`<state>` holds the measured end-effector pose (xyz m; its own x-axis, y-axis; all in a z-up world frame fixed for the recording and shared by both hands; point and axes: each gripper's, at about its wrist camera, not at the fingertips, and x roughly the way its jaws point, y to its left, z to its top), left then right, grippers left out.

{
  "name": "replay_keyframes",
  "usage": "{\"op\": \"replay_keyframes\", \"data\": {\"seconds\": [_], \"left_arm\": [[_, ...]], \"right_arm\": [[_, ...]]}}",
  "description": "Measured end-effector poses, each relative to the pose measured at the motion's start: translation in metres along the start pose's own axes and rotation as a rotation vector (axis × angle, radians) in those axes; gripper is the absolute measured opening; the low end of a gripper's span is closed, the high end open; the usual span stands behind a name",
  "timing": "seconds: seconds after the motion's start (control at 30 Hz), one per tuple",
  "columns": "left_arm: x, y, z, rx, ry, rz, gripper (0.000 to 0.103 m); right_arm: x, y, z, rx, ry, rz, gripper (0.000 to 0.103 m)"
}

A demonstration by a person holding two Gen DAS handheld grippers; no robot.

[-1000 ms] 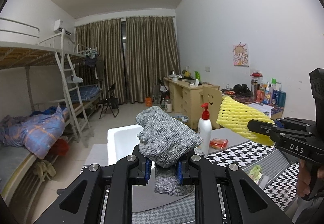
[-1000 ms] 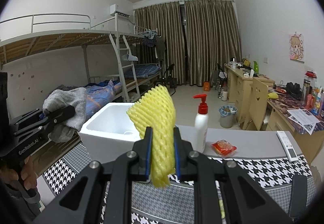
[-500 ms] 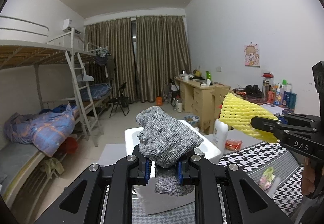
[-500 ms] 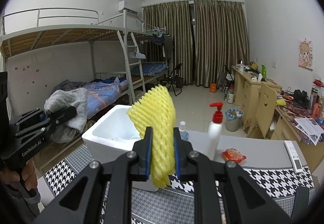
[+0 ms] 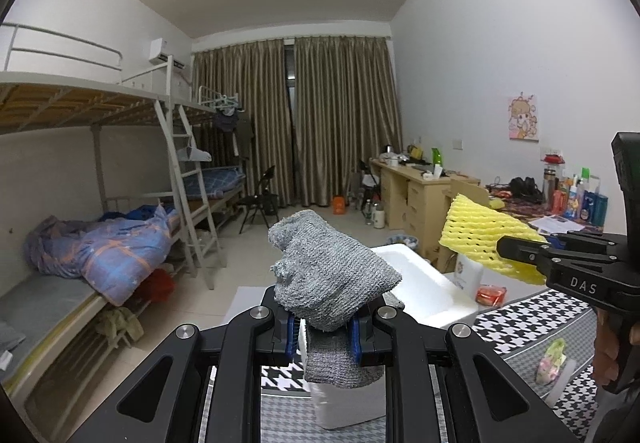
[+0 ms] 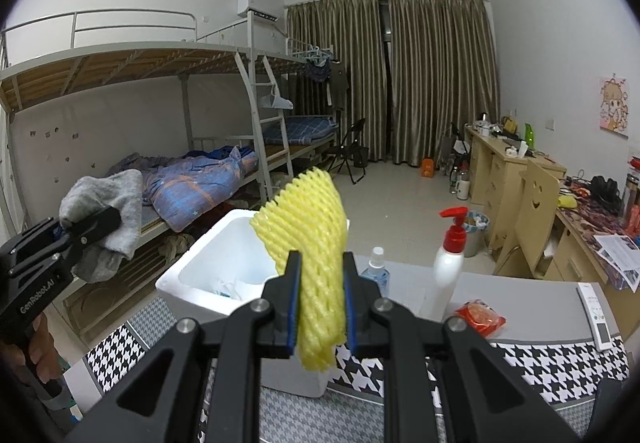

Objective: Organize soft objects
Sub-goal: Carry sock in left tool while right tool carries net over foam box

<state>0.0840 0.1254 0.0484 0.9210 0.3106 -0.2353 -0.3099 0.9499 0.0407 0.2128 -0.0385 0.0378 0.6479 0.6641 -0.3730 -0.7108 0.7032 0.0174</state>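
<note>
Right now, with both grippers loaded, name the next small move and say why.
Probably carry the right gripper forward over the white foam box and lower the yellow foam net toward its opening. The net is clamped, the box is open-topped just ahead-left, and the left gripper holds the grey sock off to the side.
</note>
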Motion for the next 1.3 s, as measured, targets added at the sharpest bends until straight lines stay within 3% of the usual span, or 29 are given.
{"op": "replay_keyframes", "data": {"seconds": [0.63,1.3], "left_arm": [[-0.001,0.011,-0.015,-0.031,0.025,0.169,0.02],[0.001,0.02,-0.012,-0.059,0.054,0.204,0.02]], "right_arm": [[0.029,0.017,0.009,-0.05,0.036,0.047,0.022],[0.061,0.025,0.014,-0.05,0.094,0.059,0.022]]}}
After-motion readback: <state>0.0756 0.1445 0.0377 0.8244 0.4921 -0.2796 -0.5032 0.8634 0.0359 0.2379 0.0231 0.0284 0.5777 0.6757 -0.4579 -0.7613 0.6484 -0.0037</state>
